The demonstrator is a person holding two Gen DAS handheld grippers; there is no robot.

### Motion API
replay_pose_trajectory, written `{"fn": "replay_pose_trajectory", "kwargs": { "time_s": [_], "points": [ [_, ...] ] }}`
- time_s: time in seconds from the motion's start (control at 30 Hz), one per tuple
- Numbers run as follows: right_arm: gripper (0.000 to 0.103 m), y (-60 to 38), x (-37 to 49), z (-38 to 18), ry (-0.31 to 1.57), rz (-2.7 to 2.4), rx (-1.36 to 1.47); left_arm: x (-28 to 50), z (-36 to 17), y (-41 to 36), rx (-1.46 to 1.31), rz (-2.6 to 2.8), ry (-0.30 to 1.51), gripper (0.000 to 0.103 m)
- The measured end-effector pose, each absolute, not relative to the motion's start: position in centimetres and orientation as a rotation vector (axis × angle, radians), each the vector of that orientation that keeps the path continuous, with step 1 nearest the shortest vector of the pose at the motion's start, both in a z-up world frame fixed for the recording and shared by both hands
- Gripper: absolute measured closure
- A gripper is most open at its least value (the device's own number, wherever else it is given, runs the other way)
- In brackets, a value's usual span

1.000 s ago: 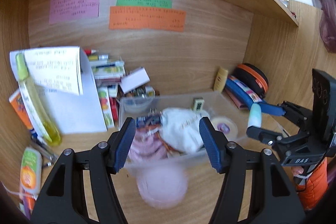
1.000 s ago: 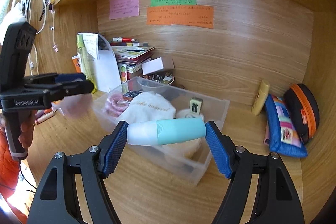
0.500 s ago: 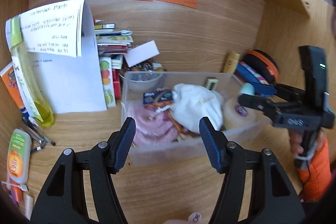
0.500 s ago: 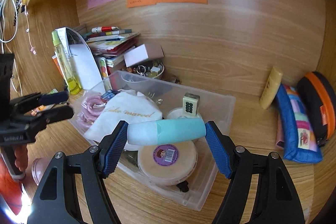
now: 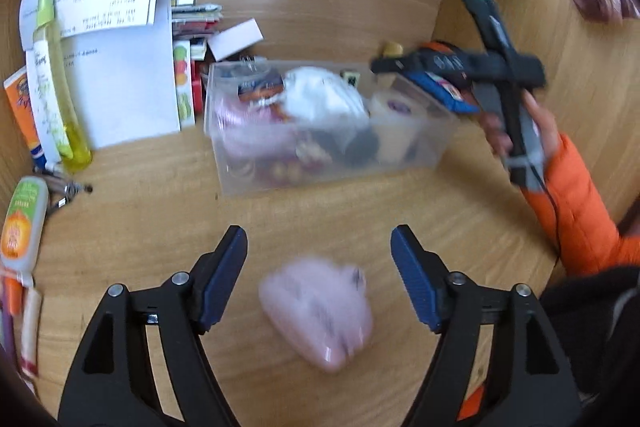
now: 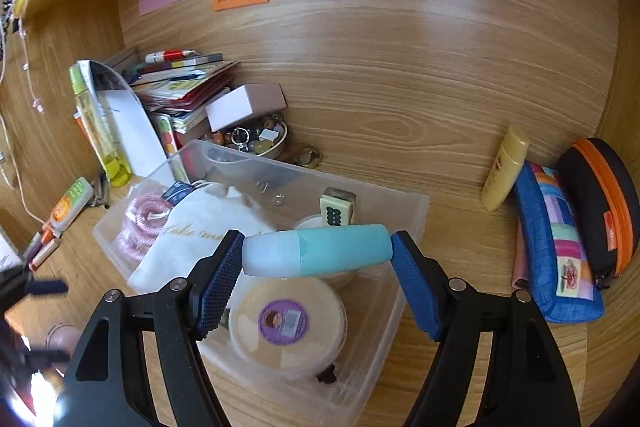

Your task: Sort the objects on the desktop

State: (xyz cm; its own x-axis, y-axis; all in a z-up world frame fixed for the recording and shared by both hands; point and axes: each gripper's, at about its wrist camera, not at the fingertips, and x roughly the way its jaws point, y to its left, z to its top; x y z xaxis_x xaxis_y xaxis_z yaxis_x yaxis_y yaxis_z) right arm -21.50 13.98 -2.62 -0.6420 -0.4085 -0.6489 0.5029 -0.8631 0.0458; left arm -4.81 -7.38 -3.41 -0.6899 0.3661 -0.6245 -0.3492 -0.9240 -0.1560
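Above the clear bin (image 6: 408, 215), a teal tube (image 6: 320, 250) lies crosswise, clenched end to end in the right claw (image 6: 318, 267); nearer than the bin, the left claw (image 5: 319, 275) gapes over a pink object (image 5: 320, 311) on the tabletop (image 5: 152, 227).

Left hand-held gripper (image 5: 319, 277) gapes above blurred pink object (image 5: 318, 311)
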Motion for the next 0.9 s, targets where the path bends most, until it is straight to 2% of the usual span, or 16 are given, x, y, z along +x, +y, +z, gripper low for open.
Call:
{"fn": "replay_pose_trajectory", "kwargs": {
  "time_s": [0.3, 0.6, 0.7, 0.8, 0.9],
  "points": [
    [0.032, 12.2, -24.3, -4.1, 0.122, -2.444, 1.038, -4.6, -5.4, -7.8, -1.063, 2.54, -0.026, 0.026],
    [0.032, 10.7, -23.9, -4.5, 0.249, -2.495, 1.05, -9.5, -6.3, -6.2, -1.217, 2.559, 0.083, 0.026],
    [0.032, 10.7, -24.0, -4.6, 0.249, -2.496, 1.063, -11.2, -7.1, -5.9, -1.274, 2.541, 0.058, 0.027],
    [0.032, 10.6, -23.9, -4.5, 0.257, -2.498, 1.057, -12.0, -7.1, -5.6, -1.265, 2.591, 0.107, 0.039],
    [0.032, 10.6, -24.0, -4.4, 0.245, -2.495, 1.051, -12.5, -7.1, -6.1, -1.27, 2.606, 0.063, 0.04]
  ]
}}
